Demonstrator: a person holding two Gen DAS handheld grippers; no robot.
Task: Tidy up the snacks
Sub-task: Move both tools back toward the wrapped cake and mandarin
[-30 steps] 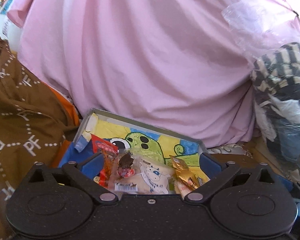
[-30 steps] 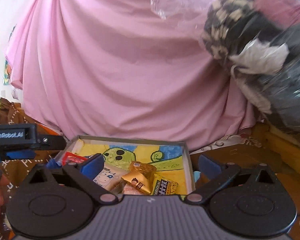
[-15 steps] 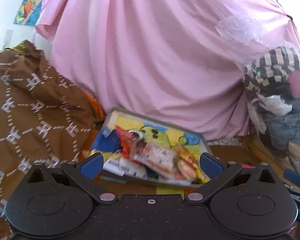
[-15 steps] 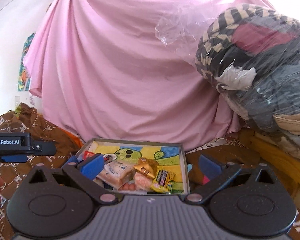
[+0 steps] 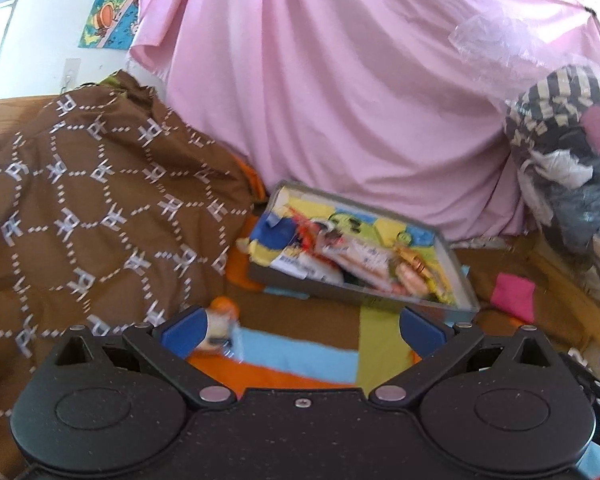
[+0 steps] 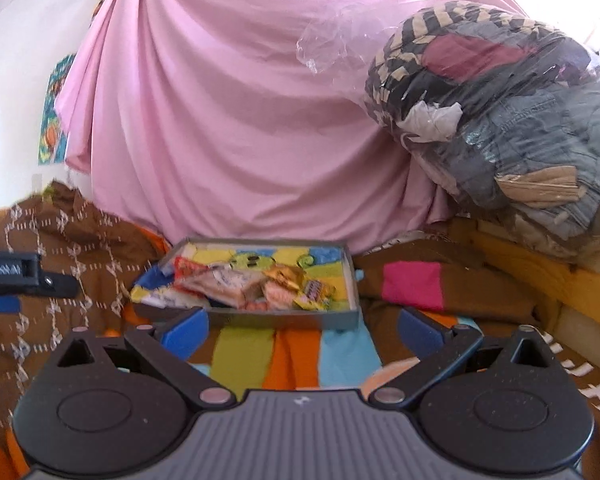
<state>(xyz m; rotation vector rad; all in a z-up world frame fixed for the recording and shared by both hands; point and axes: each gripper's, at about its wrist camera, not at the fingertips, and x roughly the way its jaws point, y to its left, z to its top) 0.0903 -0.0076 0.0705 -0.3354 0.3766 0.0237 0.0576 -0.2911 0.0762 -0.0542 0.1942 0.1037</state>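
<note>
A shallow grey tray point(image 5: 332, 289) point(image 6: 260, 315) with a cartoon-printed bottom lies on a patchwork bed cover and holds several wrapped snacks point(image 5: 364, 256) point(image 6: 240, 280). One small orange-topped snack point(image 5: 222, 322) lies loose on the cover, close to my left gripper's left fingertip. My left gripper point(image 5: 302, 330) is open, held back from the tray with nothing between its blue pads. My right gripper point(image 6: 302, 330) is open too, just short of the tray's near wall, empty. The left gripper's body point(image 6: 16, 276) shows at the left edge of the right wrist view.
A brown patterned blanket point(image 5: 84, 208) is heaped to the left. A pink sheet point(image 6: 236, 120) hangs behind the tray. A plastic-wrapped bundle of clothes point(image 6: 508, 128) sits on a wooden frame point(image 6: 540, 276) at the right. The striped cover point(image 6: 292, 356) spreads under both grippers.
Both grippers have pulled back and away from the tray, which now looks smaller and farther off. The loose orange-topped snack has come into the left wrist view.
</note>
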